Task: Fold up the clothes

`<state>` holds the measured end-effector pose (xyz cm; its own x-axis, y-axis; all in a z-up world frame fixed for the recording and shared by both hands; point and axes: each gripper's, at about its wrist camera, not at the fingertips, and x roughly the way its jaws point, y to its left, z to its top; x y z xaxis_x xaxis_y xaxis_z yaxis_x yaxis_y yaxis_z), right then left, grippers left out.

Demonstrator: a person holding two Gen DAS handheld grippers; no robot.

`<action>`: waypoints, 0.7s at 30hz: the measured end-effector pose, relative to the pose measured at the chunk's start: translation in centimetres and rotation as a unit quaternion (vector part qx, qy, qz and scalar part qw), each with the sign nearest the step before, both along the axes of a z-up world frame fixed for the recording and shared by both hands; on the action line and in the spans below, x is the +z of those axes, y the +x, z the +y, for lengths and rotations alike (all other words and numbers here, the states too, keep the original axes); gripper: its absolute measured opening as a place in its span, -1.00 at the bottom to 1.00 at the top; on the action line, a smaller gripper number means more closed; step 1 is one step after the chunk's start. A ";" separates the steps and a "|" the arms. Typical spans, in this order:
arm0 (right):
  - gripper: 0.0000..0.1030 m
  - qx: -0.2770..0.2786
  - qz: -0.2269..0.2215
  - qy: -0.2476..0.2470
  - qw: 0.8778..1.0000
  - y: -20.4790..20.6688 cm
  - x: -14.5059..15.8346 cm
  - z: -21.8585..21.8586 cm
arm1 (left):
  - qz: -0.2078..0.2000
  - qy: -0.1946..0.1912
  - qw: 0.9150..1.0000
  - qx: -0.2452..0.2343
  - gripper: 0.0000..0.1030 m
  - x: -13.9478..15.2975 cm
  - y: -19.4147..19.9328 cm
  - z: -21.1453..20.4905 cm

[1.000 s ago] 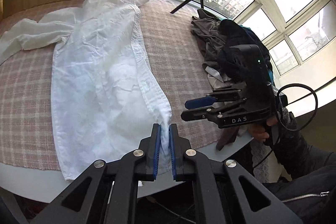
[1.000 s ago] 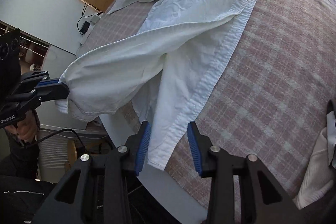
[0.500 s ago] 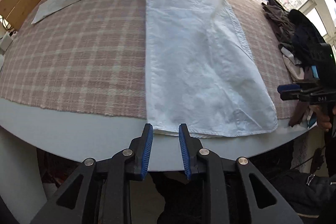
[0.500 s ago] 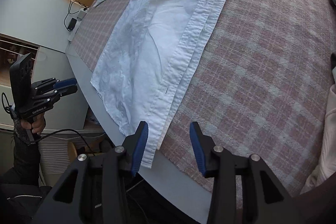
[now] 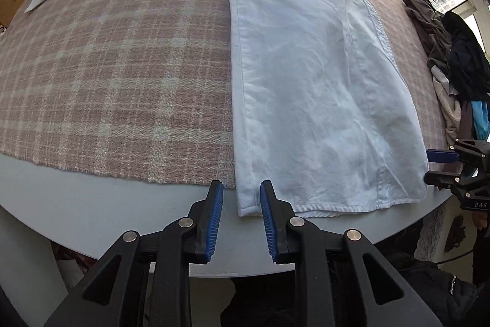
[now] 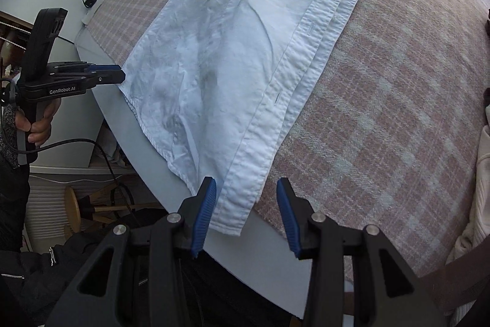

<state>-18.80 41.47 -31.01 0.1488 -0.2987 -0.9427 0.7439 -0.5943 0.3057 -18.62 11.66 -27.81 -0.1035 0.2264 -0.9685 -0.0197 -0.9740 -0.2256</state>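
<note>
Lying flat on the plaid cloth over the counter, the white shirt has its hem along the near edge, handy for corner grabs. Left hand-held gripper straddles the left hem corner, jaws closing, not pinching yet. Right hand-held gripper sits part-open around the placket corner, holding nothing.
</note>
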 end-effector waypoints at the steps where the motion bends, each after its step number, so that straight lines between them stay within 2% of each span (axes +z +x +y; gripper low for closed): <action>1: -0.21 0.000 0.003 0.001 1.000 0.1 0.1 0.0 | -0.002 0.008 1.000 -0.005 -0.70 -0.1 0.1 0.1; 2: -0.21 -0.002 0.004 0.001 1.000 0.2 0.1 0.0 | -0.002 0.018 1.000 -0.012 -0.79 -0.1 0.1 0.2; 5: -0.21 -0.012 0.011 0.006 1.000 0.1 0.2 0.1 | 0.003 0.022 0.999 -0.030 -0.83 0.2 0.0 0.8; 7: -0.21 -0.022 0.017 0.008 1.000 -0.2 0.4 0.3 | 0.009 0.048 0.998 -0.029 -0.84 1.0 -0.3 0.5; 12: -0.21 -0.054 0.041 -0.007 0.998 -0.8 1.9 1.4 | 0.050 0.111 0.992 -0.019 -0.85 5.6 -1.6 -0.8; 15: -0.21 -0.058 0.047 -0.028 0.997 -0.2 3.6 1.4 | 0.069 0.121 0.990 -0.030 -0.85 8.3 -3.5 -0.4; 21: -0.09 -0.021 0.105 -0.050 0.993 4.2 6.3 -1.2 | 0.092 0.127 0.986 -0.063 -0.85 12.3 -7.0 1.9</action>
<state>-14.61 40.31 -24.70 -0.0637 -0.3943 -0.9168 0.7723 -0.6013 0.2049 -25.60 13.55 -15.46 -0.2276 0.4813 -0.8465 -0.2003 -0.8738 -0.4431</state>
